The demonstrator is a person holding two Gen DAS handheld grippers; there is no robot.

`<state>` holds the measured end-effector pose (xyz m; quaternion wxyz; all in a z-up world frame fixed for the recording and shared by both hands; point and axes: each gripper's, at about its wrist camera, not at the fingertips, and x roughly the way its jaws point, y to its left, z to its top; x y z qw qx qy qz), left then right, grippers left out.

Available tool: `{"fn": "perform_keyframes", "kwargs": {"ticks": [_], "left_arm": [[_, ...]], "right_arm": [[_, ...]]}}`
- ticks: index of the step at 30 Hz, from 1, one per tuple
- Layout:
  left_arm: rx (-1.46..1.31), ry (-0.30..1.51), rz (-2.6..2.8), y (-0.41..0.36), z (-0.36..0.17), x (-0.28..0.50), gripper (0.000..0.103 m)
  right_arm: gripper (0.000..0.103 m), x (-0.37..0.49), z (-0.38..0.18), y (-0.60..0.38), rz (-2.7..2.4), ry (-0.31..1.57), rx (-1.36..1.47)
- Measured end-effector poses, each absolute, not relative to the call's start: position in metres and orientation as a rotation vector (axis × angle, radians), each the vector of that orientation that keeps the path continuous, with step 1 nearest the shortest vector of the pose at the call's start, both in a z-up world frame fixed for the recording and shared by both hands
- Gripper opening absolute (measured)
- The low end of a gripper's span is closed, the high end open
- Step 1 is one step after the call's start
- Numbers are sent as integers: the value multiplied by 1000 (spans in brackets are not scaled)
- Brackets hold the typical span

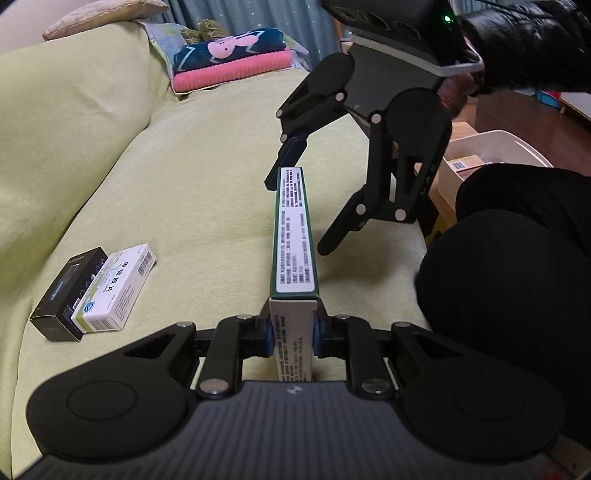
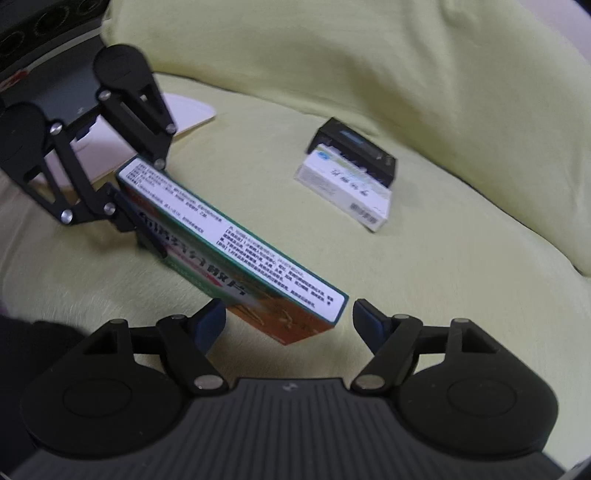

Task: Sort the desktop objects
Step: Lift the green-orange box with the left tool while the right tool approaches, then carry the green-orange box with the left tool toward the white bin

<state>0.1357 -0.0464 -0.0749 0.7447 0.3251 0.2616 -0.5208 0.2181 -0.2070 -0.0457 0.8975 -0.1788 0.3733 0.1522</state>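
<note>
Pale green sofa cushion (image 1: 192,177) carries everything: nearest, the left gripper (image 1: 293,334) pinches a long green-edged white cardboard medicine box (image 1: 295,236) on edge, its print blurred, the right gripper (image 2: 288,317) wide apart around its far end, a white carton (image 1: 114,291) and black box (image 1: 62,295) beyond.

A pale yellow-green sofa cover (image 1: 177,177) fills most of the left wrist view, its seat wide across the middle and its padded back rising at the left edge. At the upper left a beige cushion (image 1: 103,18) rests on top of the back. Above centre, folded towels (image 1: 232,59), dark blue over pink, lie at the far end of the seat before a grey-blue curtain (image 1: 280,14). At the right edge, a white plastic bin (image 1: 517,147) stands on a dark brown floor (image 1: 524,114). The light is dim and even.
</note>
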Motion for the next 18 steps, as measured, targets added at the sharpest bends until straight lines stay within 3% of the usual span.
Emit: {"fn": "perform_keyframes", "kwargs": {"ticks": [5,13,15,16,18], "left_arm": [[749,578,-1136,-48,-79,135,21],[858,574,-1135,-61,-82,129,26],[908,566,-1145,-70,-84,125,38],[930,560,-1148,-74,-84,123,38],[961,553,-1143,-80,-84,119,27]], "right_arm": [[48,219,-45,-207,333,786,-355],[34,198,-38,-203,290,769,-356],[32,192,-37,-201,285,772,-359],[31,189,-37,-200,282,774,-364],[29,185,-38,-198,276,781,-377]]}}
